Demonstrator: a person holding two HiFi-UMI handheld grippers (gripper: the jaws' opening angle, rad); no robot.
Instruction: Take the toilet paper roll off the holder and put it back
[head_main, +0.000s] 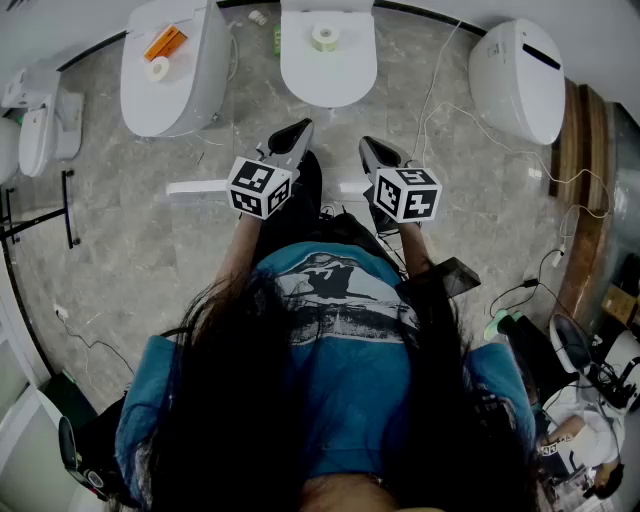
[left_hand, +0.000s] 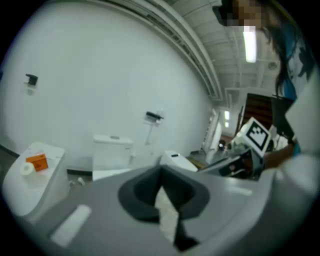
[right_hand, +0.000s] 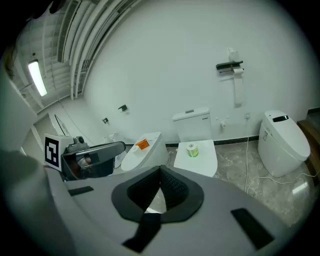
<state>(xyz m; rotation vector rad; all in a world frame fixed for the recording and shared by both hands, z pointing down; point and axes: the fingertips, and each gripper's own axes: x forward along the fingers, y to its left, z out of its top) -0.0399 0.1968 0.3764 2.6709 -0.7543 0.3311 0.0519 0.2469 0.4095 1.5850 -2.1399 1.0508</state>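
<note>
While both hands point fwd and slightly down ahead of the torso, left gripper & right gripper jaws are closed, empty. Toilet paper roll on wall holder shows only in gripper views.

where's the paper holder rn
In the right gripper view, the holder is on the white wall, upper right, above and right of the middle toilet's tank.

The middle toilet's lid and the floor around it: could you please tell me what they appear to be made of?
The middle toilet's lid looks like smooth white moulded plastic, possibly glazed ceramic: it has an even colour, a soft sheen and rounded edges. The floor looks like polished grey marble or marble-look tile, going by its pale veining and faint reflections.
</note>
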